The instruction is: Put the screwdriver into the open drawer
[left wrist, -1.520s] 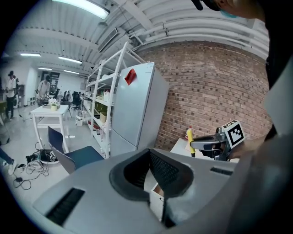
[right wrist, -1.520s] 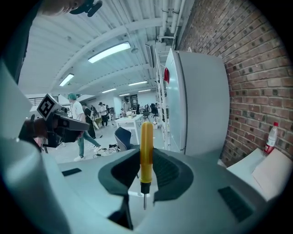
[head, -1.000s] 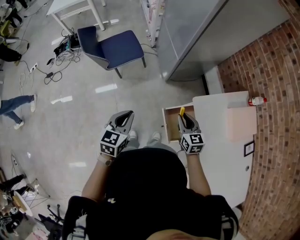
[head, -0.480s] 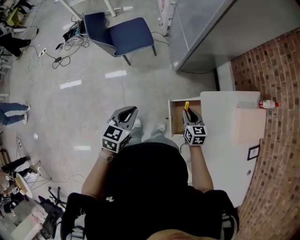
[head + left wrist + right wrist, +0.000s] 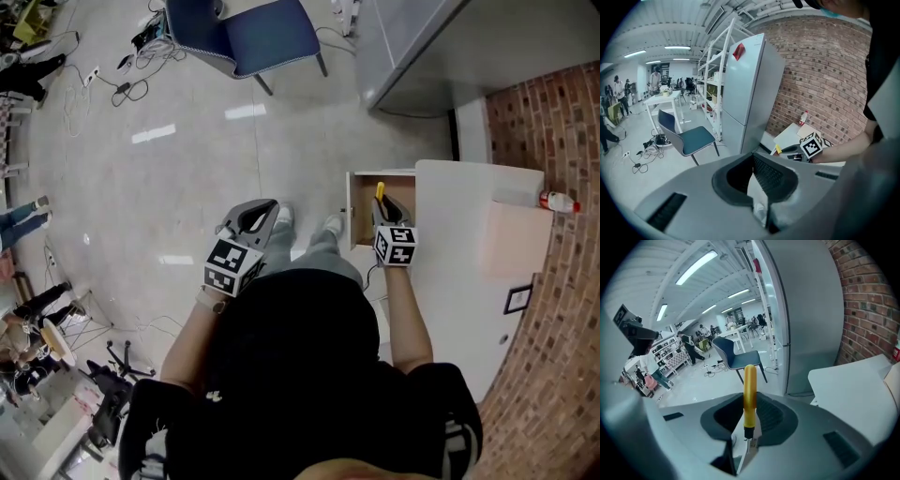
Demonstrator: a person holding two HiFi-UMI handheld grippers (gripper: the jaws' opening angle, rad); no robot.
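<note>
Yellow-handled screwdriver (image 5: 749, 394) clamped by shaft in rt gripper (image 5: 384, 208), handle pointing far | directly over open tan drawer (image 5: 353, 214) of white cabinet (image 5: 469, 281), drop looks straight down | lt gripper (image 5: 251, 217) jaws together, empty, well left.

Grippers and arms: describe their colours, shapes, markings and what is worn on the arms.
The left gripper and right gripper are smooth grey plastic shells with black ribbed pads set in a dark hollow. Each carries a white cube printed with black square markers. The person wears a black short-sleeved top; the lower arms are bare.
</note>
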